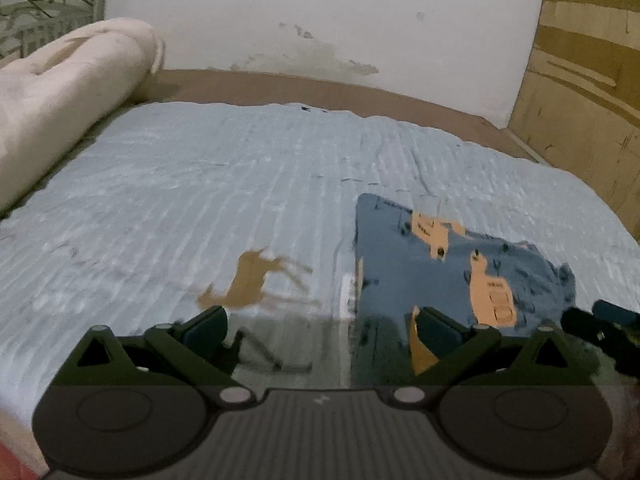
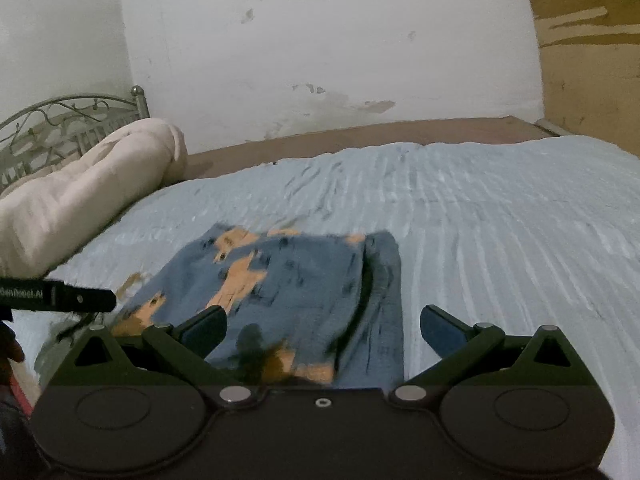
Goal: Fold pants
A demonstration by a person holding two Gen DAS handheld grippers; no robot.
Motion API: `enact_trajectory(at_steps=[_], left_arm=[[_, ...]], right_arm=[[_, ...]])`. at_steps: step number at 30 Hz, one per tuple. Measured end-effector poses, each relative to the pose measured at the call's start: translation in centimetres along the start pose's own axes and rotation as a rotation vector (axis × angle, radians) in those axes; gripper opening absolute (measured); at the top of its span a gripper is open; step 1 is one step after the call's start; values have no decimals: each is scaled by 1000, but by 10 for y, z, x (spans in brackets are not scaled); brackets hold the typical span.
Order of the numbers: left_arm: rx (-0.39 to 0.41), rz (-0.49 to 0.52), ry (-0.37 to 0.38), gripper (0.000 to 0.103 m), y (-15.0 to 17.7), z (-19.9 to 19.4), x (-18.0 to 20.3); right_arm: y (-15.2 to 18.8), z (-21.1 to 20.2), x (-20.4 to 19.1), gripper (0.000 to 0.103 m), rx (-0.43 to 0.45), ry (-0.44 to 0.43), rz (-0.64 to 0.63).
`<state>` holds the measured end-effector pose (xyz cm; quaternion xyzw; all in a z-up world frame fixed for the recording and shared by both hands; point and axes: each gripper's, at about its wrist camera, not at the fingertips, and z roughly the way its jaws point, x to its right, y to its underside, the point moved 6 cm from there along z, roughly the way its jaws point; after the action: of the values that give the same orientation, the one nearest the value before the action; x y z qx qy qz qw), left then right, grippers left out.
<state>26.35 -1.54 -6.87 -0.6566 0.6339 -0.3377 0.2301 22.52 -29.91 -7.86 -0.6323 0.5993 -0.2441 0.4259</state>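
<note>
Already folded into a compact rectangle, the blue denim pants with orange patches (image 2: 296, 292) lay on the pale blue ribbed bedspread (image 2: 500, 216), their near edge cut off behind your right gripper (image 2: 323, 330), whose fingers stood wide apart and held nothing. Your left gripper (image 1: 322, 330) hovered just beside the bundle's left edge, fingers likewise spread and empty. Motion blur smeared the patches' printed detail beyond reading. A rolled cream blanket (image 1: 68, 92) rested against the partly cropped metal headboard (image 2: 64, 128), below a stained white wall (image 2: 320, 52).
</note>
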Motion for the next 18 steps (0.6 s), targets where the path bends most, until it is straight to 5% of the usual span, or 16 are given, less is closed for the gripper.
enact_trajectory(at_steps=[8, 18], left_arm=[[-52, 46, 52, 102, -12, 46, 19], [-76, 70, 63, 102, -9, 57, 27]], right_arm=[[-24, 67, 28, 102, -101, -17, 83], [-15, 72, 36, 102, -94, -92, 151]])
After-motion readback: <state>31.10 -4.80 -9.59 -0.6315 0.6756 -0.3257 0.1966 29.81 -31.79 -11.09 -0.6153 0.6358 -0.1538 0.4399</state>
